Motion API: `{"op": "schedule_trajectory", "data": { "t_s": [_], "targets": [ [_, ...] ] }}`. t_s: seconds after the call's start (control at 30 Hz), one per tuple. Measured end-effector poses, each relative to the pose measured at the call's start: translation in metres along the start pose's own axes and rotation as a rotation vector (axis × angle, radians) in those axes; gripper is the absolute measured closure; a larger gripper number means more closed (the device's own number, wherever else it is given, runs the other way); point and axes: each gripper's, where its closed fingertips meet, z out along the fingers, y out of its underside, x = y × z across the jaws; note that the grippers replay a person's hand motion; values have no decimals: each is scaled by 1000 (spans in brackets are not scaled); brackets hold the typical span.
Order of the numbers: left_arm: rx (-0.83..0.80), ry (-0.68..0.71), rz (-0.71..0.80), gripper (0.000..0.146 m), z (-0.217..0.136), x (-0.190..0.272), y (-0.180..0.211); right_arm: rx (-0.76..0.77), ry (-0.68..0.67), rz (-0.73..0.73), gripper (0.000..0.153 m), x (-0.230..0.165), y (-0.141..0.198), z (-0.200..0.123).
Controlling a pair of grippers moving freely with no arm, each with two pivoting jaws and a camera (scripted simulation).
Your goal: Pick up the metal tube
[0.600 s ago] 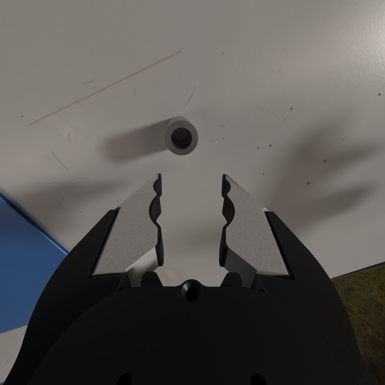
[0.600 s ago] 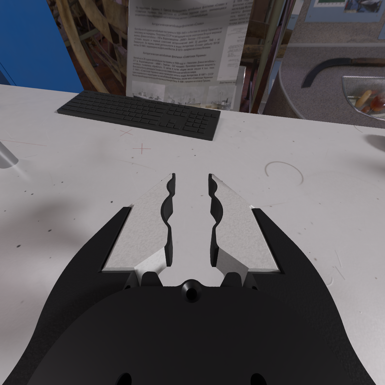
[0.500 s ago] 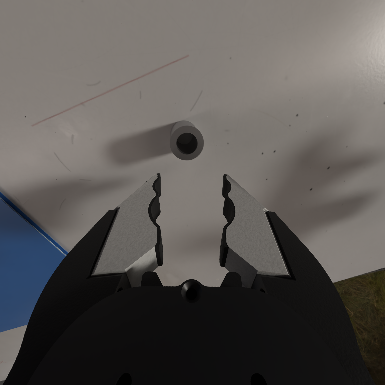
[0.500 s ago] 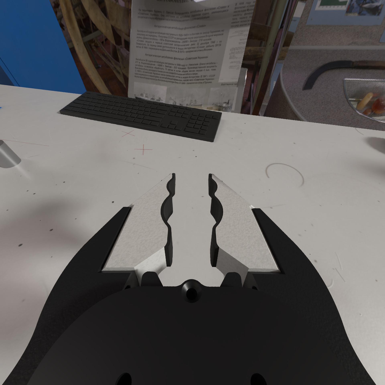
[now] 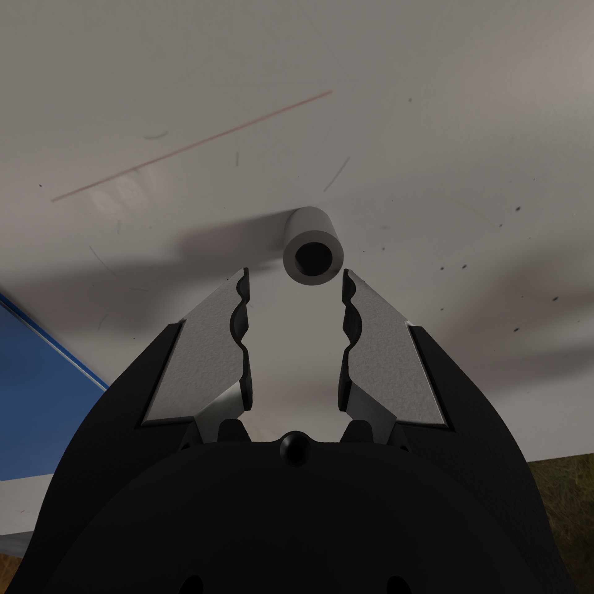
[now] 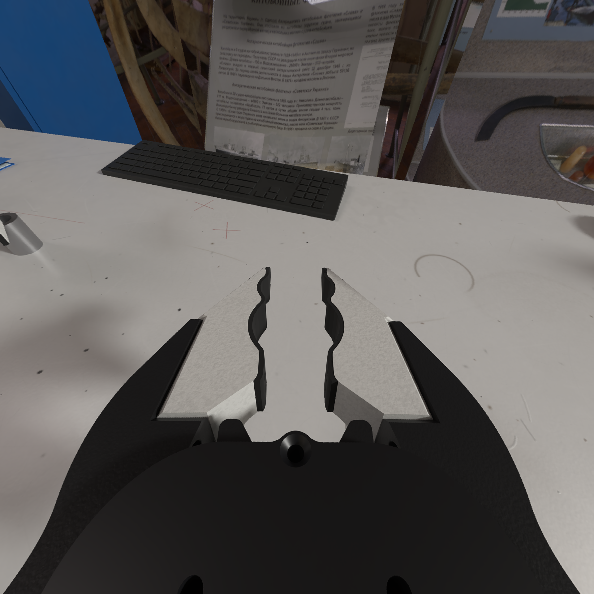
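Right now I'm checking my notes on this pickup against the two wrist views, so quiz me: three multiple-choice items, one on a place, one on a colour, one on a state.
1. Where does the keyboard lie?
A. by the far edge of the table
B. between the right gripper's jaws
C. on the floor

2. What colour is the metal tube?
A. red
B. grey
C. blue

3. How does the left gripper stand to the tube?
A. shut on it
B. open, tube just past the tips
C. open, tube lifted

Answers: 1 A, the right wrist view shows it along the table's back edge. 2 B, its wall is plain grey with a dark bore. 3 B, the jaws are apart, and the tube stands on the table beyond them.
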Motion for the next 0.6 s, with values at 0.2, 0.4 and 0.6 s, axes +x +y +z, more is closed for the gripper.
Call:
{"op": "schedule_trajectory", "data": {
  "t_s": [0.2, 0.4, 0.6],
  "targets": [
    [-6, 0, -10, 93, 0, -1, 1, 0, -1, -2, 121, 0, 0, -1],
    [-23, -15, 17, 98, 1, -2, 3, -12, -12, -8, 121, -2, 2, 0],
    [24, -13, 141, 106, 2, 3, -7, -21, -19, -22, 121, -4, 3, 0]
  ]
}}
